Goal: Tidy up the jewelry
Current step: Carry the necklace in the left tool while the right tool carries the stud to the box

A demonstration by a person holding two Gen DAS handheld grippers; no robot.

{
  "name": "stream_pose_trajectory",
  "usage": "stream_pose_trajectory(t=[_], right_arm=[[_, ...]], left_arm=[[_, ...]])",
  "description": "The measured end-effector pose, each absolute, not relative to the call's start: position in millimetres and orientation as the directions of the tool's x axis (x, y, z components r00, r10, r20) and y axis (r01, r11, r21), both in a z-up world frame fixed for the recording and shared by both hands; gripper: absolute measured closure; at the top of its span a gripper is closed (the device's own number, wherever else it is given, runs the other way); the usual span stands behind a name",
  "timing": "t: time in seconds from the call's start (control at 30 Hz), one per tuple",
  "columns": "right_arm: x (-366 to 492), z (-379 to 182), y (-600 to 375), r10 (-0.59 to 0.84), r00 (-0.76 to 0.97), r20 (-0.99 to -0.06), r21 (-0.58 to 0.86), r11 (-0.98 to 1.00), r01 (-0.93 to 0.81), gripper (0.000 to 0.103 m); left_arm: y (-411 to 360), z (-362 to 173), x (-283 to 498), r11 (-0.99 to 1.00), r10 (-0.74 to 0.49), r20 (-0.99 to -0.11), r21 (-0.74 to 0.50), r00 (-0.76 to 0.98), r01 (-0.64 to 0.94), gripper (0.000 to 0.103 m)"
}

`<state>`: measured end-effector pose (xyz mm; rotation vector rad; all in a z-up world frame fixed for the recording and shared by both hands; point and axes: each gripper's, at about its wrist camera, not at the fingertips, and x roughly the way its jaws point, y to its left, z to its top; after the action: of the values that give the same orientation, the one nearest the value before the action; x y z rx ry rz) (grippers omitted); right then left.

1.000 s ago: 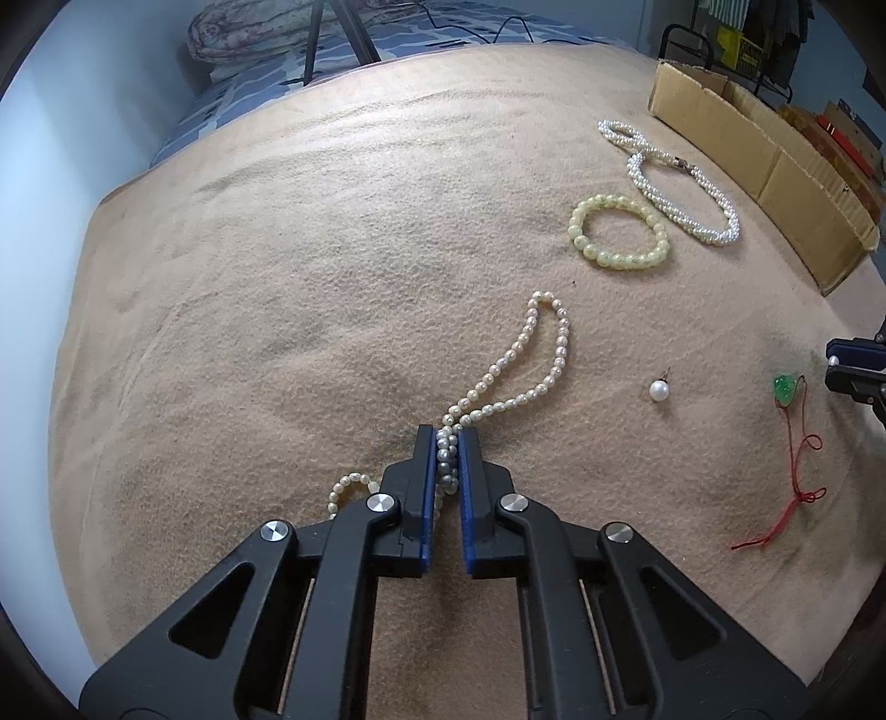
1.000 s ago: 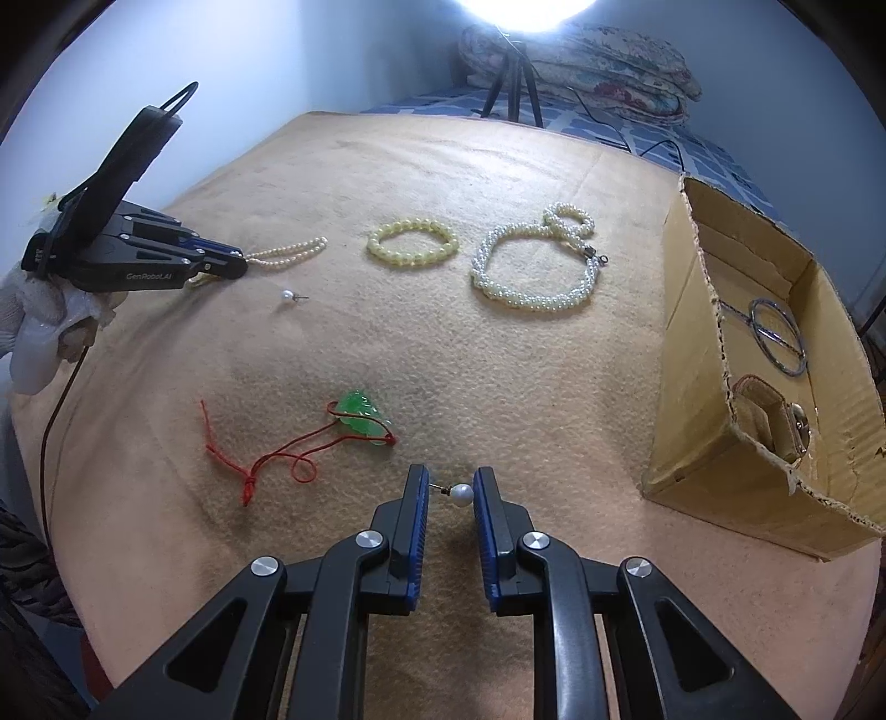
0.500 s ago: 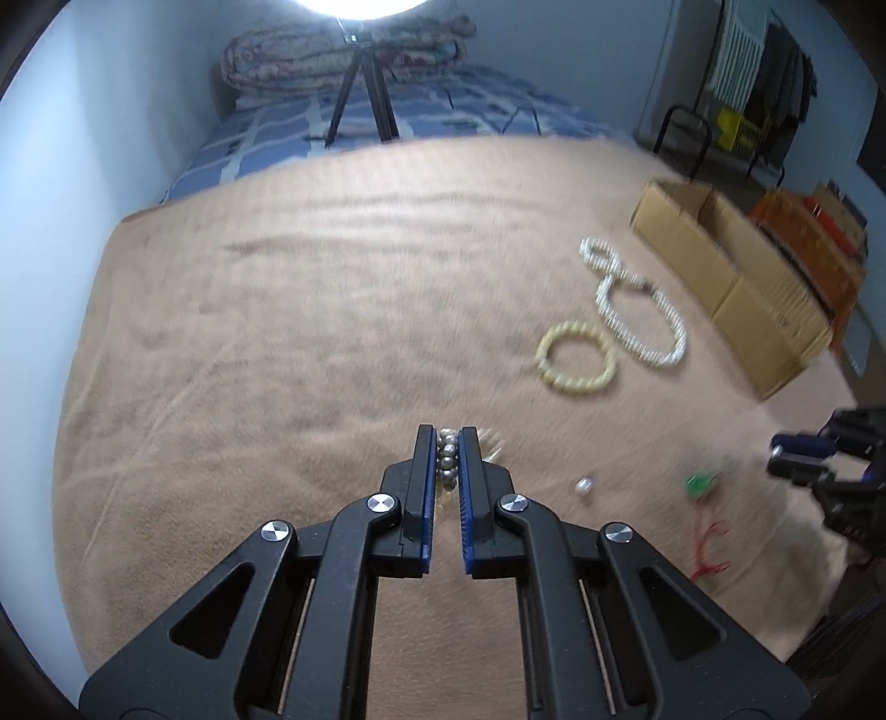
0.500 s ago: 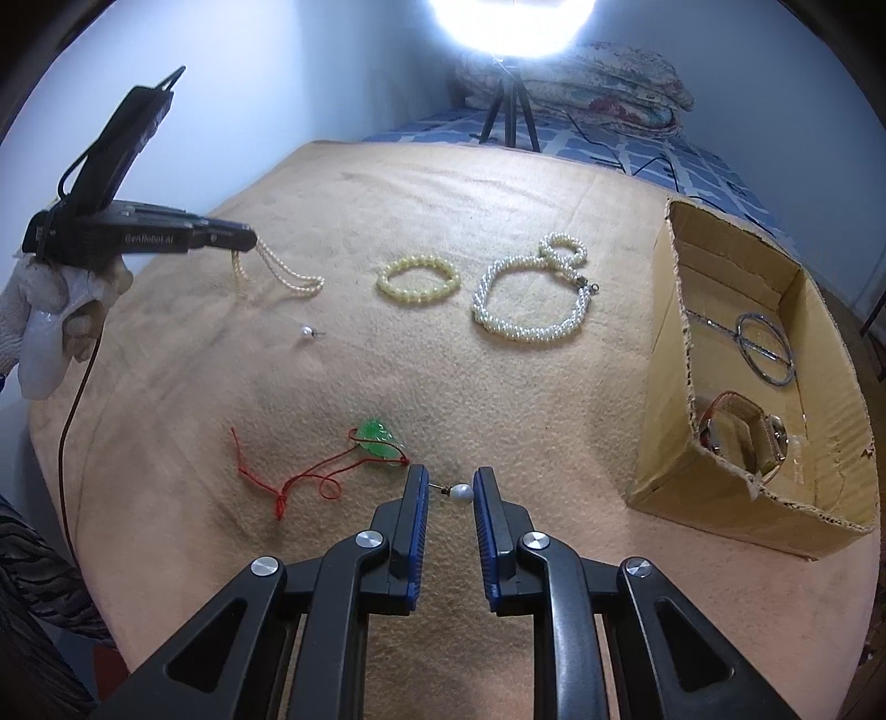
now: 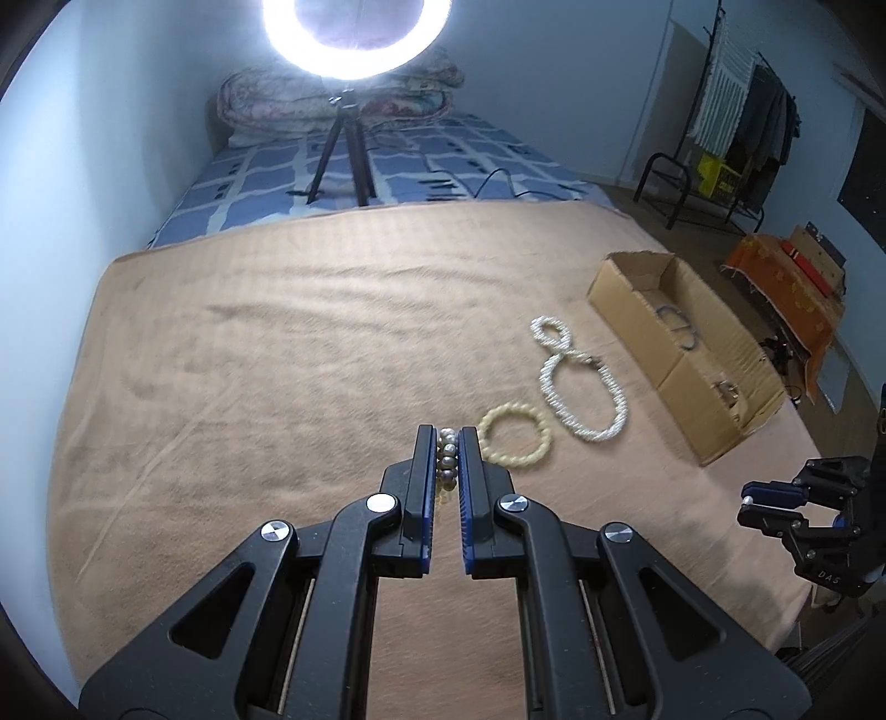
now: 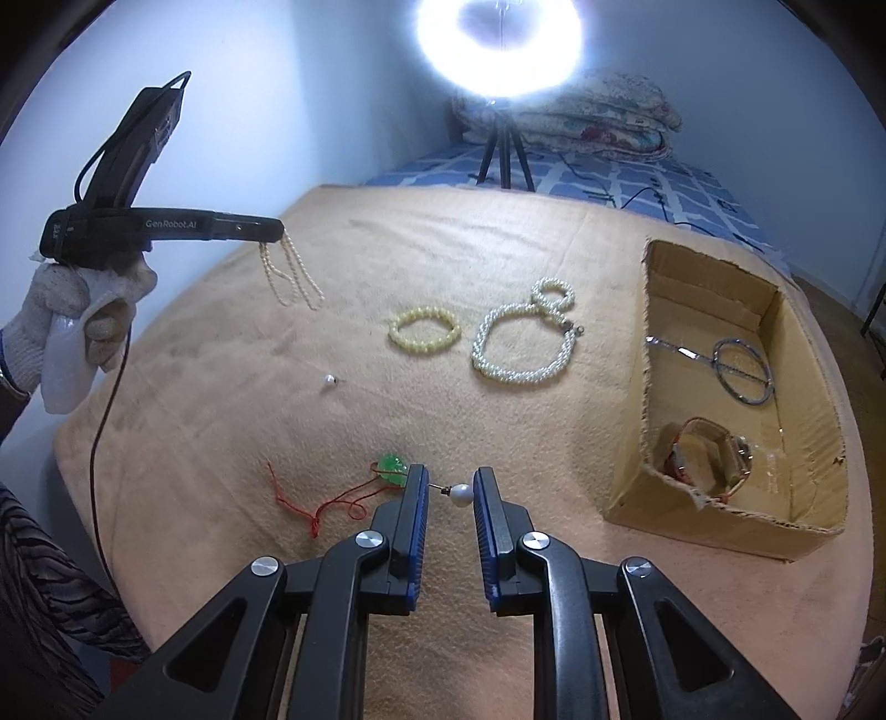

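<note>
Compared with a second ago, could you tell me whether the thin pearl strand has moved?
Yes. The left gripper has lifted the pearl strand off the blanket; it now dangles above it.

I work over a tan blanket (image 5: 277, 360) spread on a bed. Beyond it lie a blue patterned sheet (image 5: 443, 160) and folded quilts (image 6: 581, 122). 1 ring light (image 5: 357, 33) on a tripod (image 5: 343, 149) faces me. Walls are pale blue. A clothes rack (image 5: 742, 122) stands right.
</note>
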<state>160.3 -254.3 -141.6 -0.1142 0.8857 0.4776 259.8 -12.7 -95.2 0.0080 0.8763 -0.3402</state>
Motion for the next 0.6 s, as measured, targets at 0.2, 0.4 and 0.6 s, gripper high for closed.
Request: stream_pose_trajectory(t=[0.2,0.4,0.6], right_arm=[[158.8,-126.7,-271.4,0.354,0.567,-0.744,0.109,0.901,-0.420,0.088],[161.1,-107.9,-300.3,0.333,0.619,-0.712,0.117,0.925,-0.362,0.088],[165.8,-94.2,-333.2,0.295,0.665,-0.686,0.126,0.948,-0.291,0.088]], left_arm=[[-42.7,-77.8,258.8,0.926,-0.334,-0.726,-0.133,0.602,0.354,0.098],[-80.4,-59.9,260.6,0.898,-0.389,-0.698,-0.140,0.602,0.417,0.098],[-122.3,-46.3,265.1,0.865,-0.458,-0.661,-0.179,0.594,0.469,0.098]])
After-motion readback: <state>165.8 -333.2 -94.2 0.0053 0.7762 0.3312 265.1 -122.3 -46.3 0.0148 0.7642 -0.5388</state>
